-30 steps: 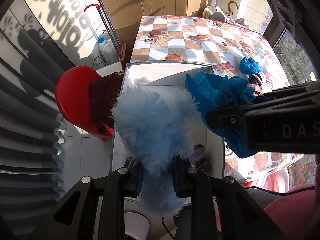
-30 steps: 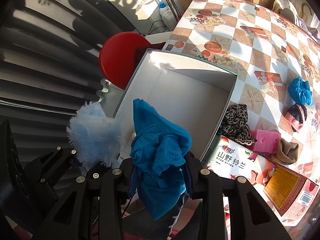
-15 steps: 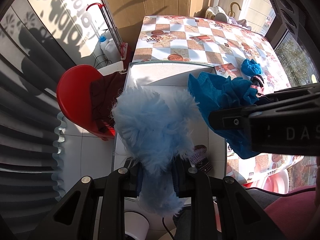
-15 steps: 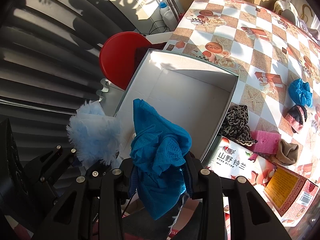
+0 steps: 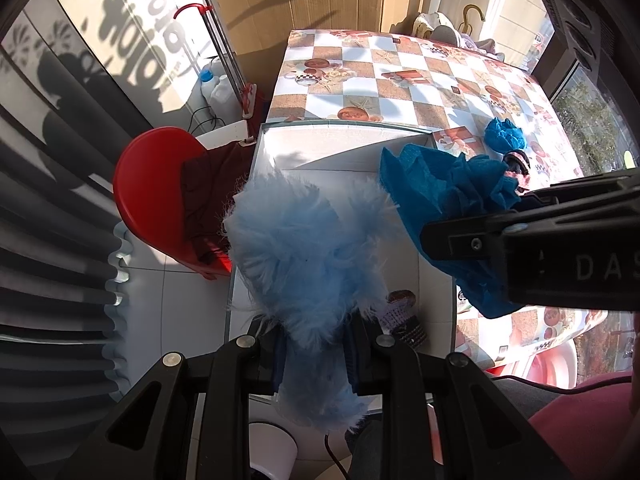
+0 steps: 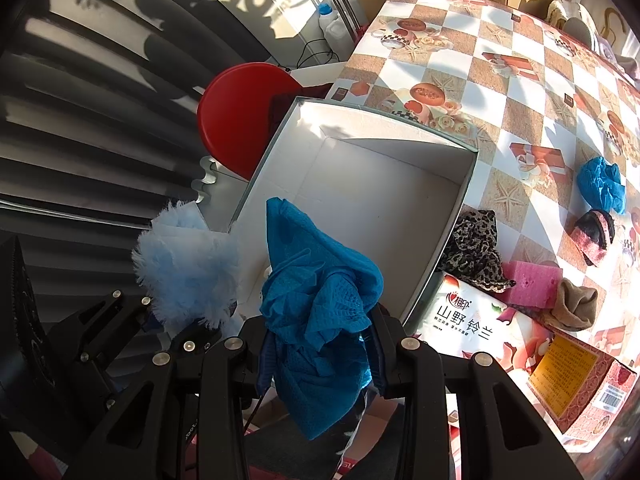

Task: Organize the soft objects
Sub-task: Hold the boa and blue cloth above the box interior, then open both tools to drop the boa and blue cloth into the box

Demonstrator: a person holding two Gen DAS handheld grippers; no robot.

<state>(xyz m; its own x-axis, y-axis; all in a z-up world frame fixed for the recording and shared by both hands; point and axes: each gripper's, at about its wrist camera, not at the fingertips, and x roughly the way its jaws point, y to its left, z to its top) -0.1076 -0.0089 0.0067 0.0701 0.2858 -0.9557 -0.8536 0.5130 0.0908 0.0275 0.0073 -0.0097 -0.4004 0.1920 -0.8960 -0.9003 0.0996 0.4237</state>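
My left gripper (image 5: 316, 344) is shut on a fluffy light-blue item (image 5: 304, 248), held over the near end of a white open box (image 5: 344, 136). My right gripper (image 6: 320, 344) is shut on a crumpled teal-blue cloth (image 6: 320, 280), also above the box's (image 6: 360, 200) near edge. Each view shows the other's load: the blue cloth (image 5: 444, 196) at right, the fluffy item (image 6: 188, 256) at left. A small dark and lilac knitted item (image 5: 404, 320) lies in the box's near corner.
On the checkered tablecloth (image 6: 500, 40) lie another blue cloth (image 6: 600, 184), a pink-black item (image 6: 596, 232), a leopard-print cloth (image 6: 476, 248), a pink sponge (image 6: 528, 280), a tan sock (image 6: 576, 304) and two printed cartons (image 6: 476, 324). A red stool (image 5: 148, 200) stands left of the table.
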